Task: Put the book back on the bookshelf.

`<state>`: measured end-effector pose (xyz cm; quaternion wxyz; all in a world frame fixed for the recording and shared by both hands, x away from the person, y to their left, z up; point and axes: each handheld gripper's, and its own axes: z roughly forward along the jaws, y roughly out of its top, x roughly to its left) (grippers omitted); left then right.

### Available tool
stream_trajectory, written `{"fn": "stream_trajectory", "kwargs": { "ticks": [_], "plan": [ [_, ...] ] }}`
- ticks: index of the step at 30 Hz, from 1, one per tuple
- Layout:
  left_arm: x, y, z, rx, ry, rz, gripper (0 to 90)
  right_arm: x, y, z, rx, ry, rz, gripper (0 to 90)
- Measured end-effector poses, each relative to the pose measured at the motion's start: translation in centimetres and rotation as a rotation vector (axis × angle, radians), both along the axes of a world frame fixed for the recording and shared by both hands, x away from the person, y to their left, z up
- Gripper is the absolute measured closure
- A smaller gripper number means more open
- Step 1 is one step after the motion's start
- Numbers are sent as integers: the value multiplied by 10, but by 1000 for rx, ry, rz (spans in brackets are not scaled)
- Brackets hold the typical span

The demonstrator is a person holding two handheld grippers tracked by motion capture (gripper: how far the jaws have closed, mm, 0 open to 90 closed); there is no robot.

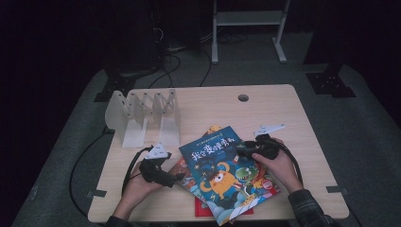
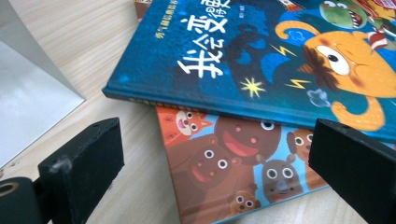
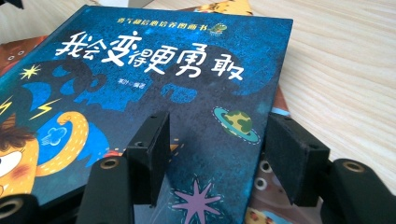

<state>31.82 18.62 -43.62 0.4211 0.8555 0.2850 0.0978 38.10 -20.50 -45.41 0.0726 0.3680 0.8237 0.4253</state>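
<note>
We see the right gripper [image 3: 215, 158] with jaws half open over the blue book's [image 1: 226, 170] right edge, gripping nothing. The left gripper [image 2: 215, 163], spread wide, faces its left edge. The white rack [image 1: 144, 116] beyond the book is empty.

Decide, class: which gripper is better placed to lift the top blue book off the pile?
Right, probably. The right gripper hangs over the blue book with its open jaws astride the book's edge. The left gripper, also open, sits low beside the pile, facing the brown book underneath.
</note>
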Motion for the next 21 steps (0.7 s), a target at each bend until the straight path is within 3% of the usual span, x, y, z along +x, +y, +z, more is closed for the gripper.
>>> {"fn": "stream_trajectory", "kwargs": {
  "ticks": [21],
  "plan": [
    [9, 8, -7, 7, 3, 30, 23, -6, 30, 3, -20, 12, 146, 404]
  ]
}}
